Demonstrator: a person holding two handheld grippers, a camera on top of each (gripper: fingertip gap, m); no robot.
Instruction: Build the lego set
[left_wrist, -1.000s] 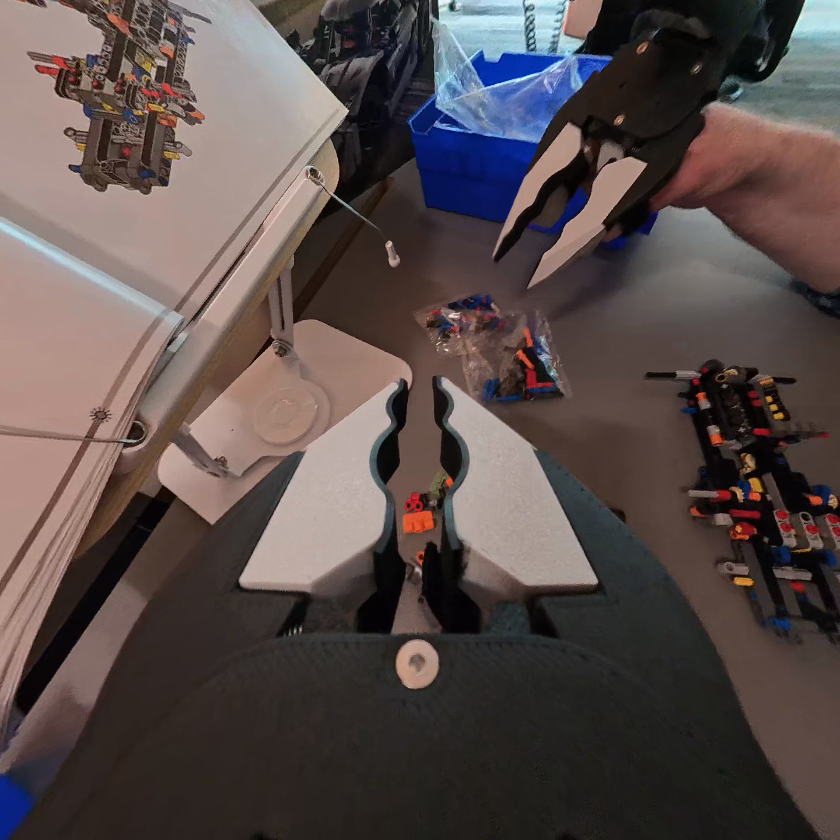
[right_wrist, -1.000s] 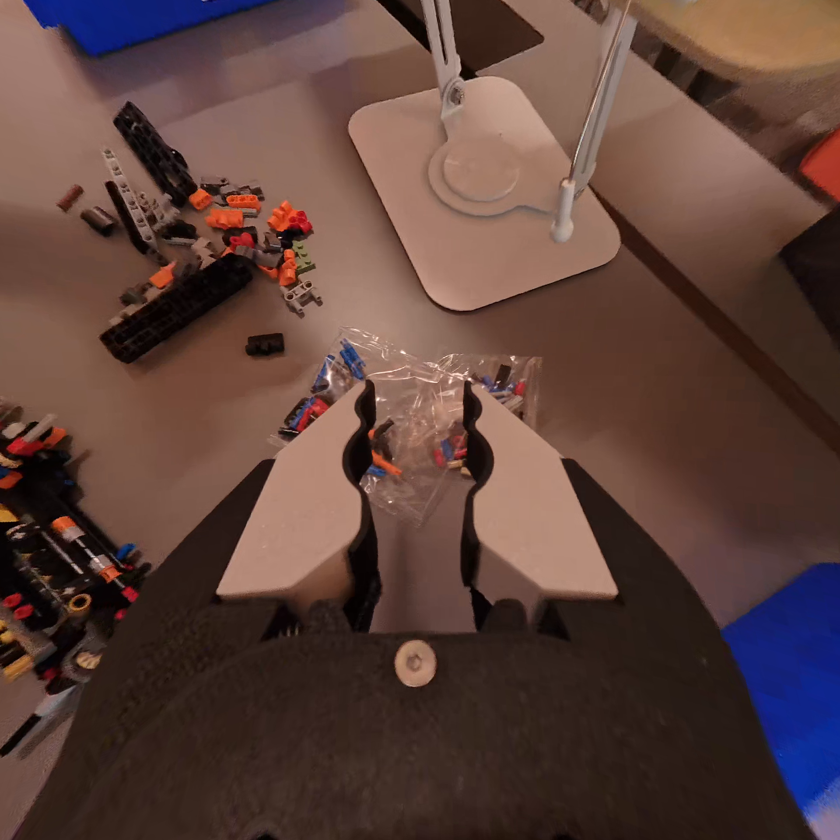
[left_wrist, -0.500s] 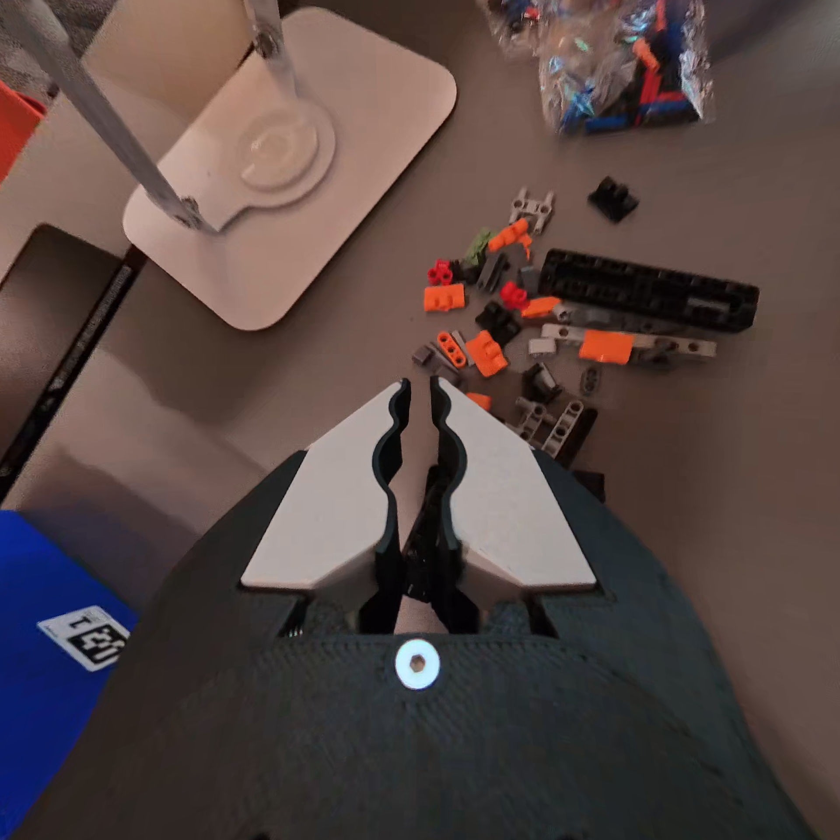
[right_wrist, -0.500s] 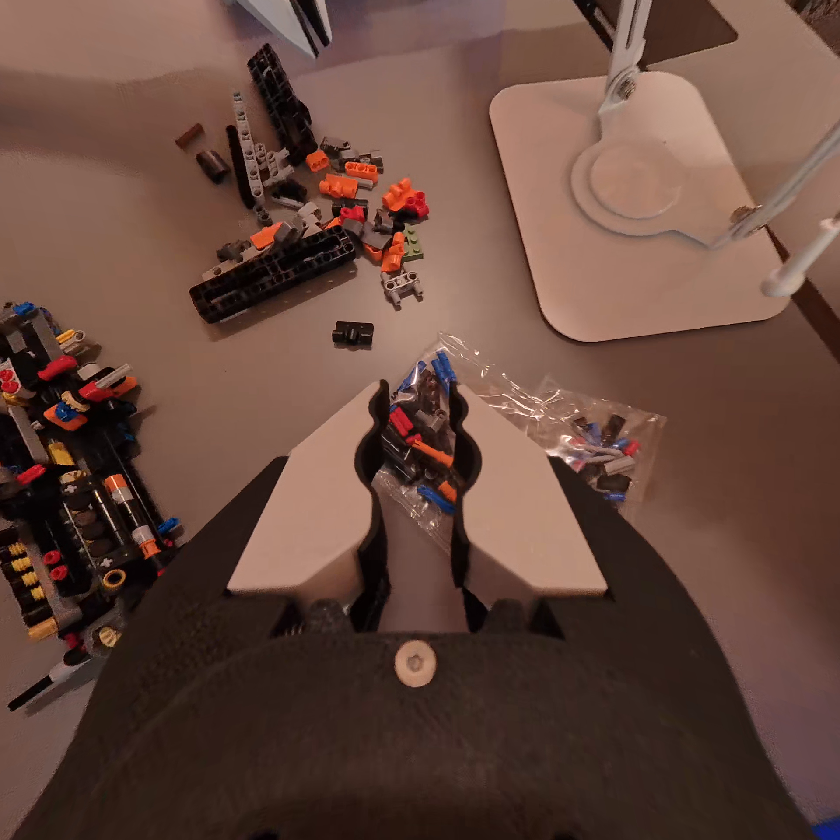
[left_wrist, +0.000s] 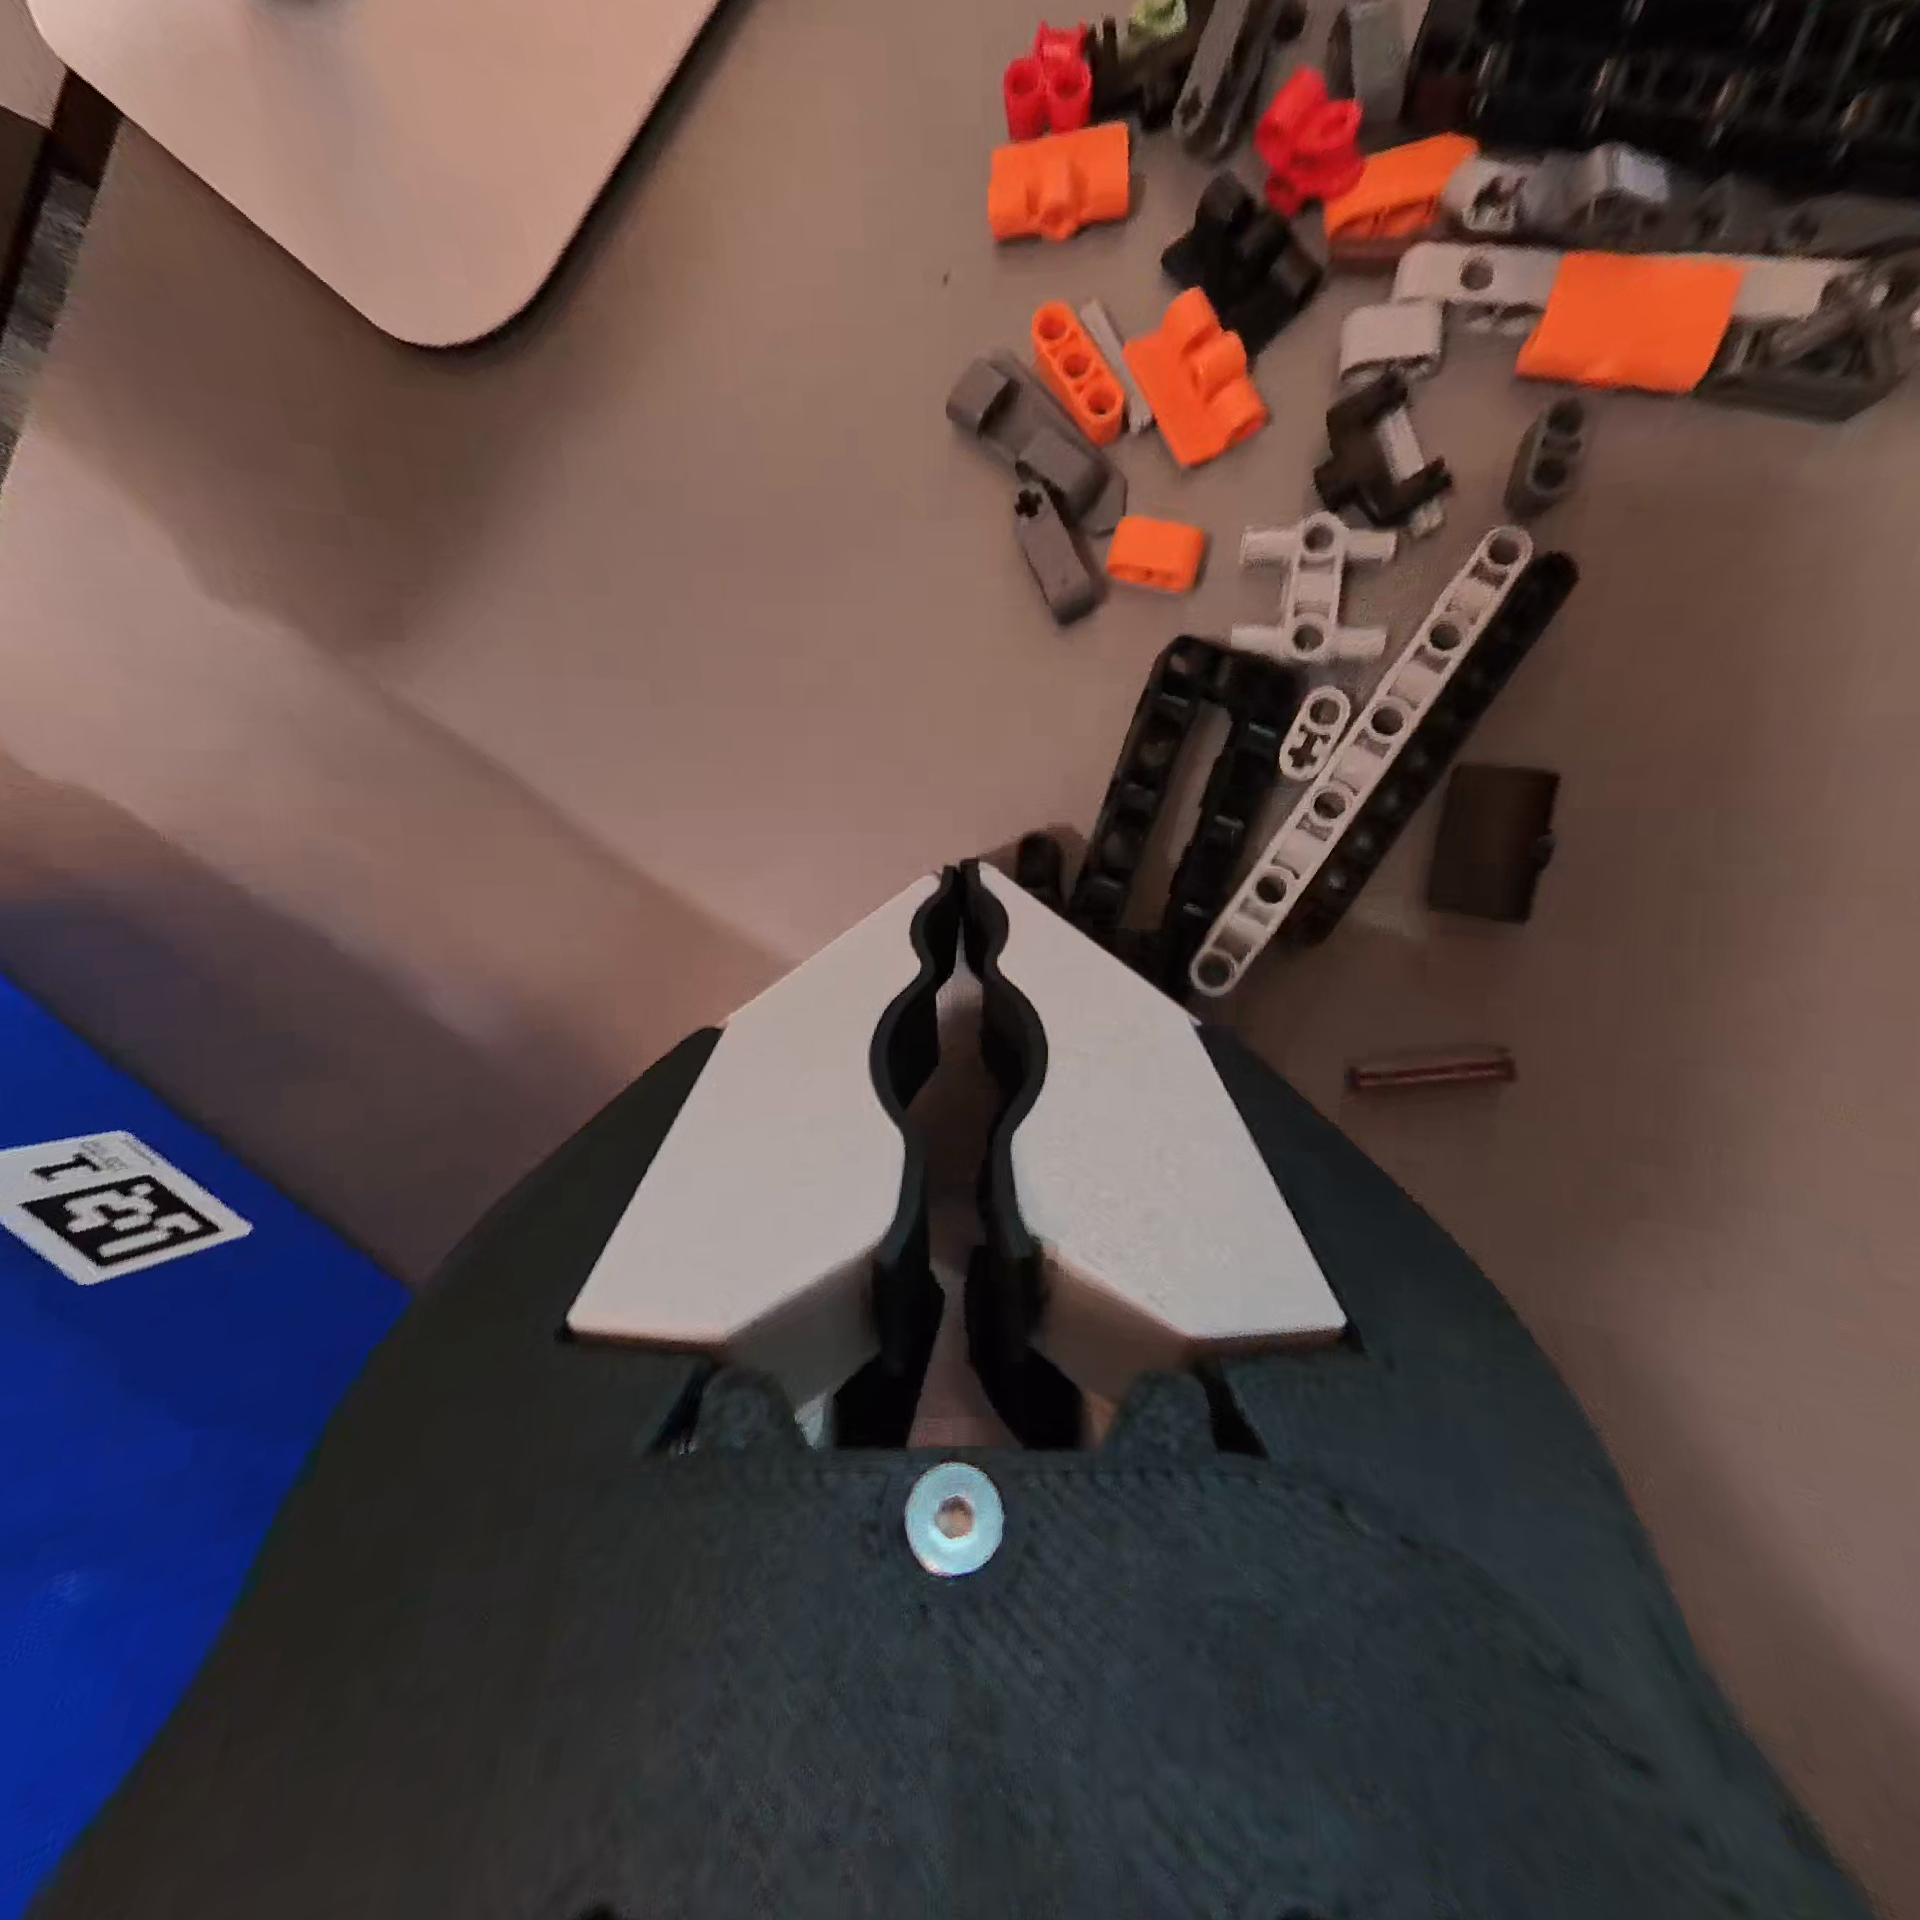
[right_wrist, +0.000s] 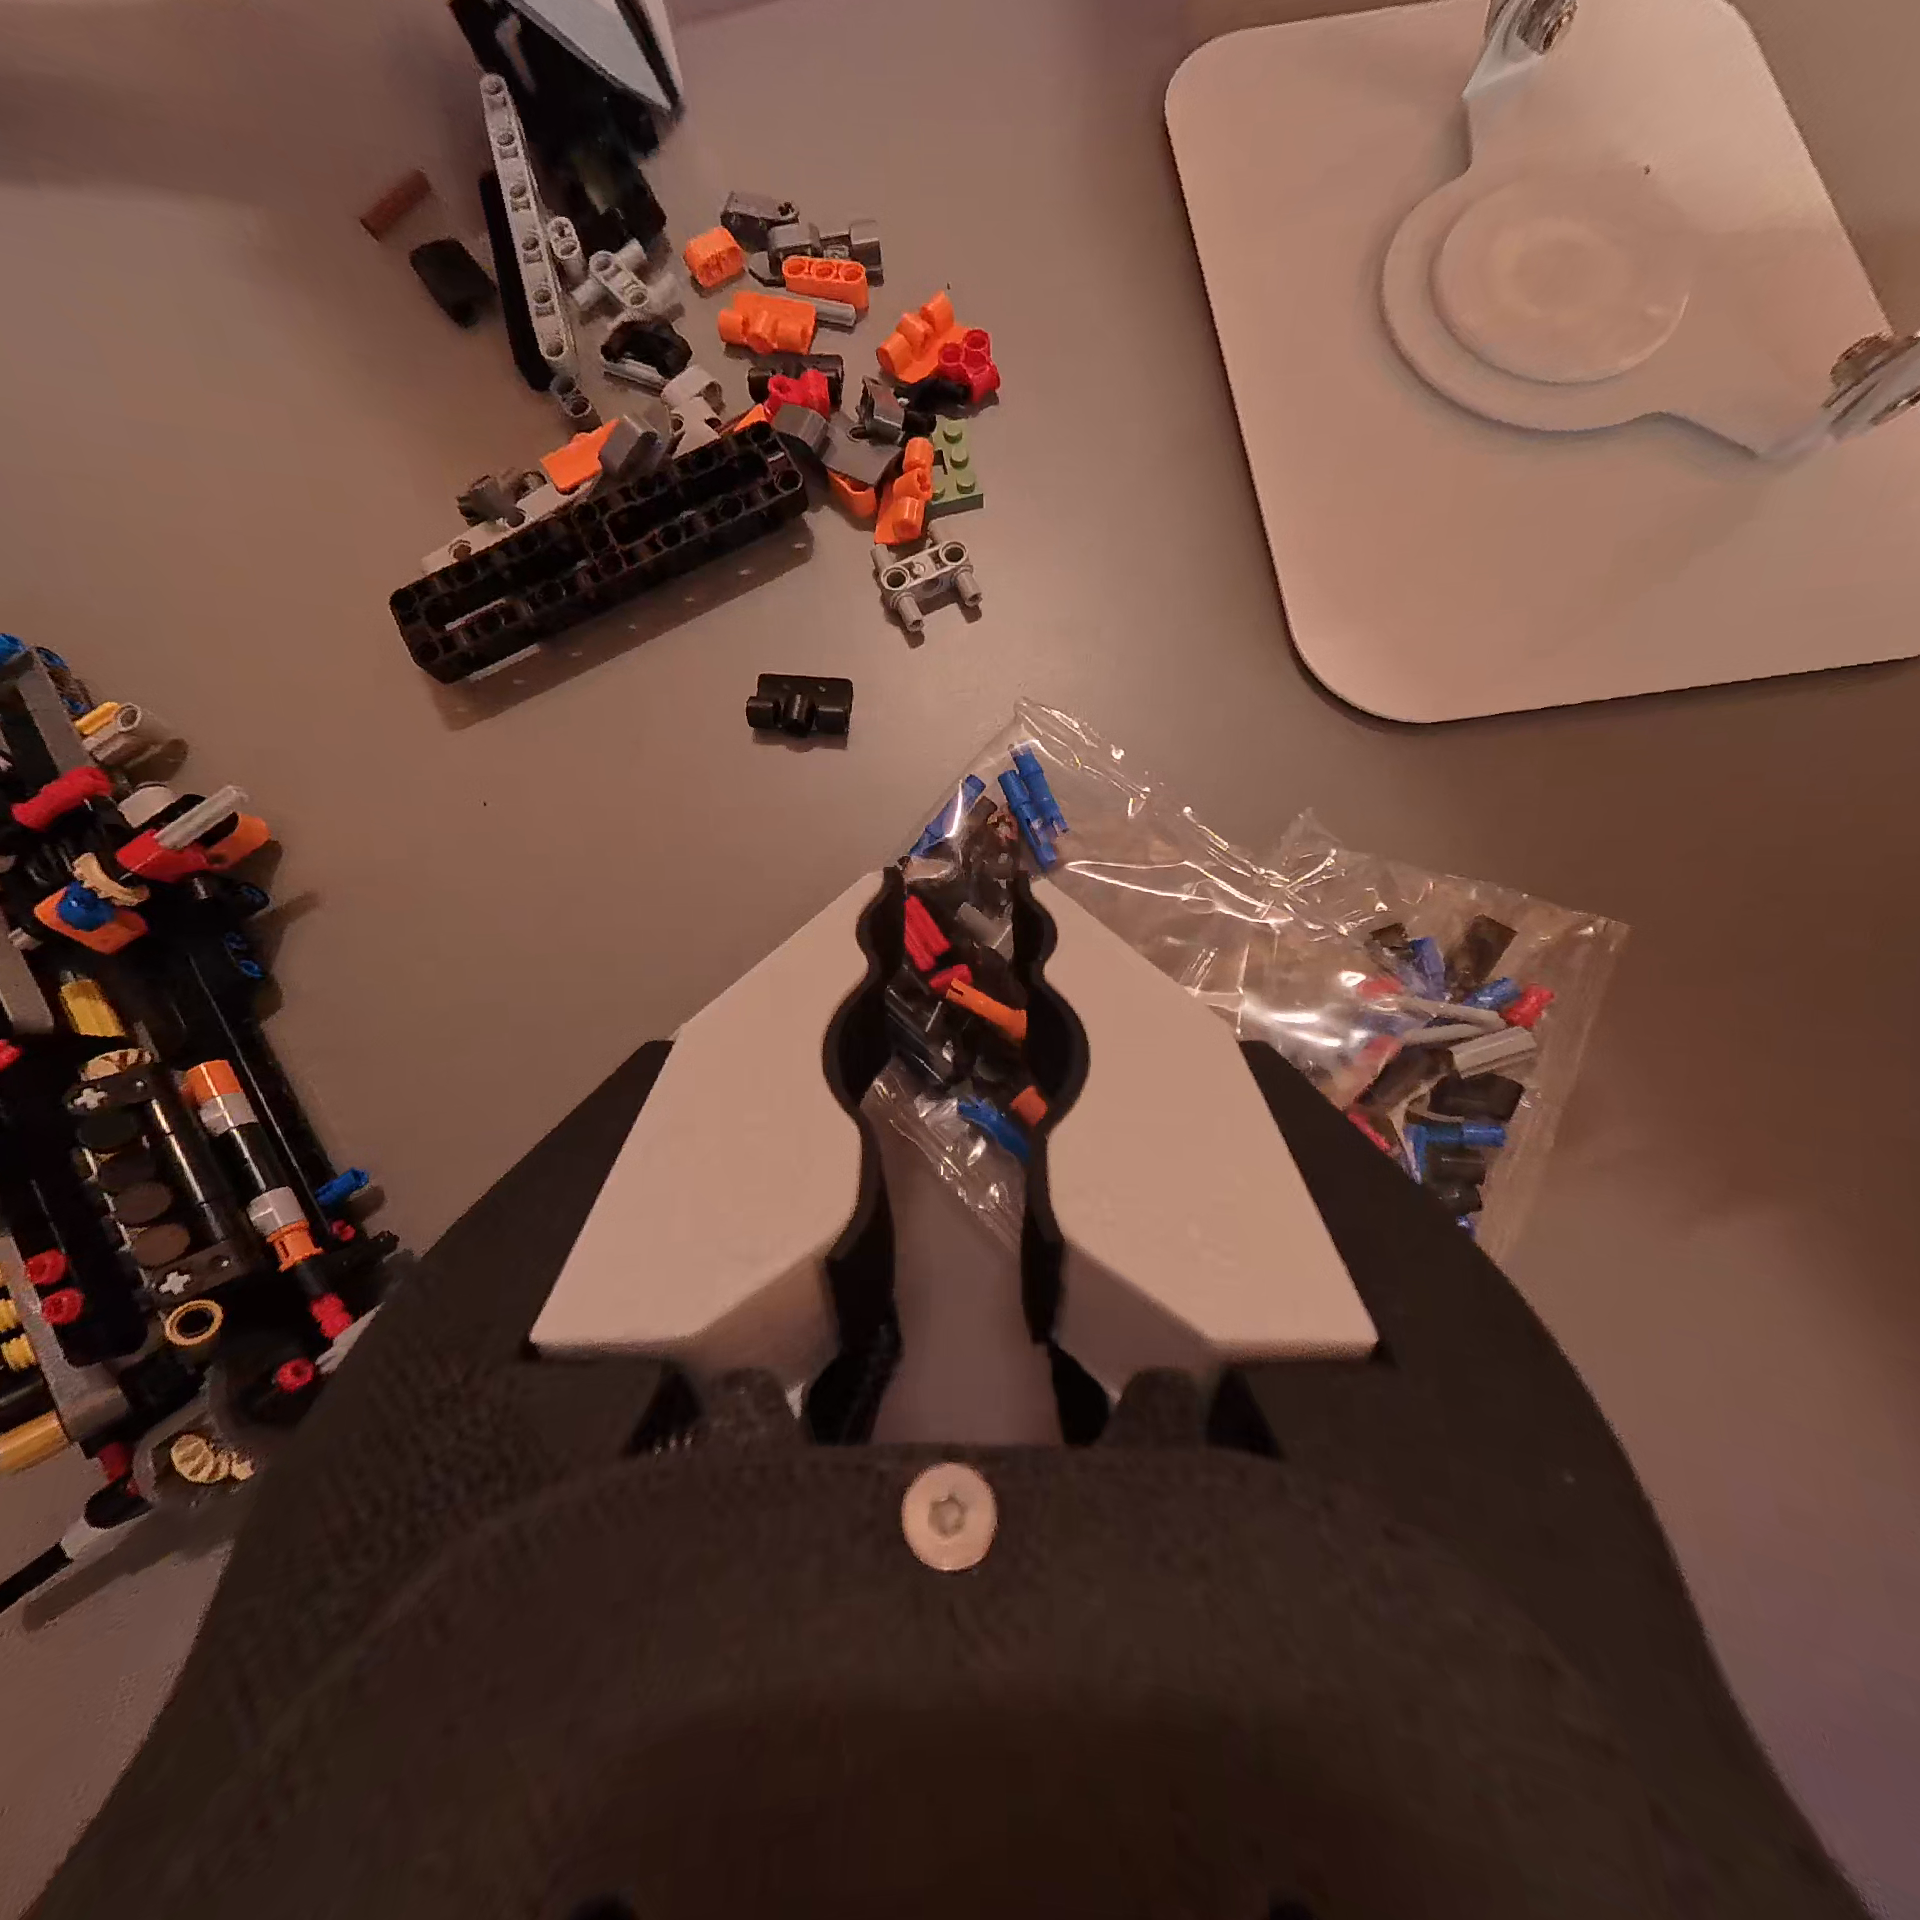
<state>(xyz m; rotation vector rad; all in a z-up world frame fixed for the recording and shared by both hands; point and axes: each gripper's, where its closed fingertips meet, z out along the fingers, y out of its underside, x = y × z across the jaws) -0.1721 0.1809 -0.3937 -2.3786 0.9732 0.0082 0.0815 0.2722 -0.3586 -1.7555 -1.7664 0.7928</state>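
Observation:
My right gripper (right_wrist: 956, 888) hangs over a clear bag of small pins (right_wrist: 1023, 810). Its jaws stand a narrow gap apart, straddling the bag's left end. A second clear bag (right_wrist: 1434, 1039) lies just to the right. The partly built black model (right_wrist: 135, 1091) lies at the left edge. Loose orange, red, grey and black pieces (right_wrist: 810, 343) lie beyond, also in the left wrist view (left_wrist: 1195, 374). My left gripper (left_wrist: 961, 883) is shut and empty, its tips beside a black frame piece (left_wrist: 1184, 790) and a grey beam (left_wrist: 1361, 769).
A white stand base (right_wrist: 1558, 343) sits at the far right; its corner shows in the left wrist view (left_wrist: 395, 135). A blue bin (left_wrist: 156, 1403) lies to the left. A long black frame (right_wrist: 603, 551), a small black connector (right_wrist: 798, 707) and a brown axle (left_wrist: 1429, 1072) lie loose. My right fingertips sit around 30 centimeters from my left ones.
My left gripper tipped down, moved close to the loose pieces and shut its tips. My right gripper came lower over the bag, and its jaws narrowed around it.

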